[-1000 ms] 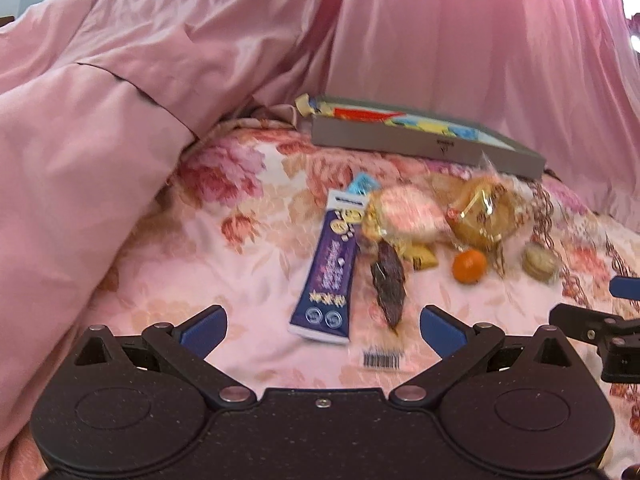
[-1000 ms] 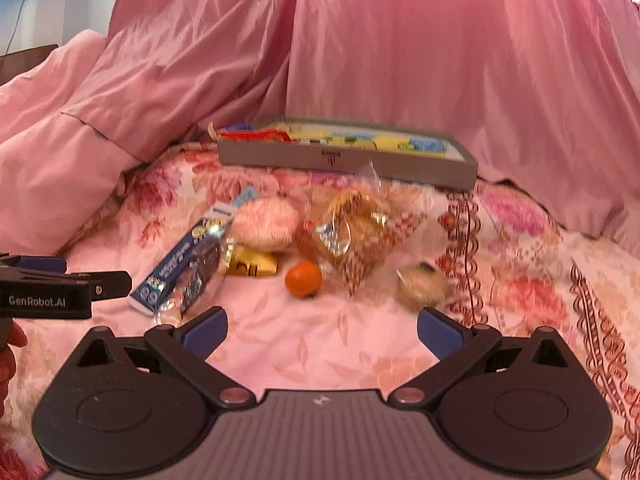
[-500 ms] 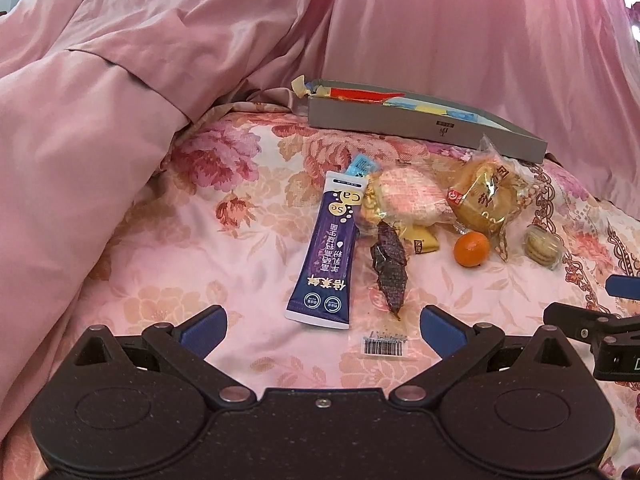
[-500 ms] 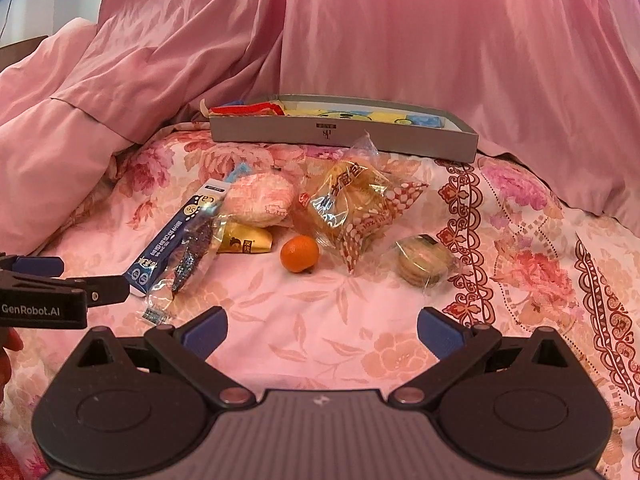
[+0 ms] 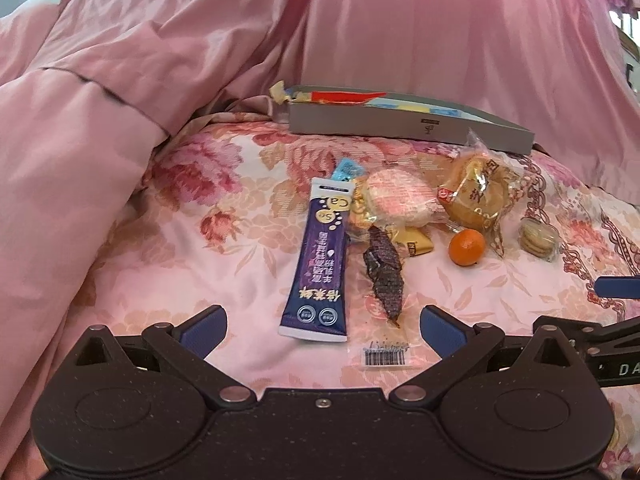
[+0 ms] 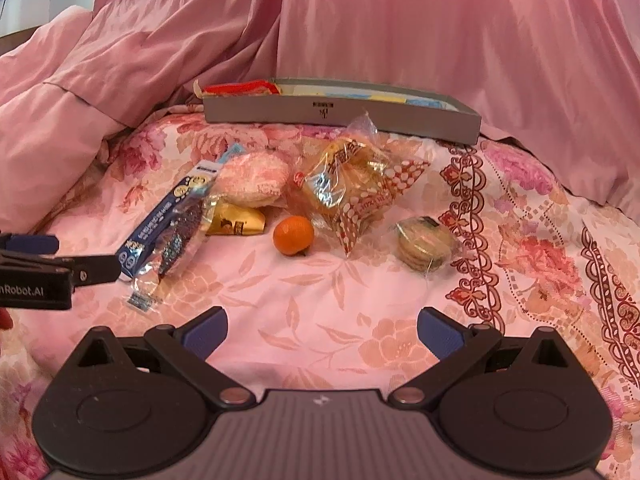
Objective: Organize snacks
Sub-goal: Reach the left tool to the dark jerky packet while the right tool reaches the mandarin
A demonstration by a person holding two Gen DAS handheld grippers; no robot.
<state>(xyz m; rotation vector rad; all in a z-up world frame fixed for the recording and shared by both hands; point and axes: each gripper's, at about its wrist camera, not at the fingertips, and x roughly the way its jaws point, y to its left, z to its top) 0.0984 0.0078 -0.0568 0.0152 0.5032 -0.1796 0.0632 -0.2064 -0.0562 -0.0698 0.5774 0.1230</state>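
Both grippers [image 5: 323, 322] [image 6: 322, 328] nearer snacks [image 5: 400, 216]

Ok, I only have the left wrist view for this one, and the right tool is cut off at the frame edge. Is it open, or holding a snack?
Observer: Open. In the right wrist view, the right tool has its fingers spread over the floral sheet, with nothing between them.
Operator: What lies ahead of it?
Observer: The tangerine lies almost straight ahead, with the round biscuit pack further right. The tool touches neither.
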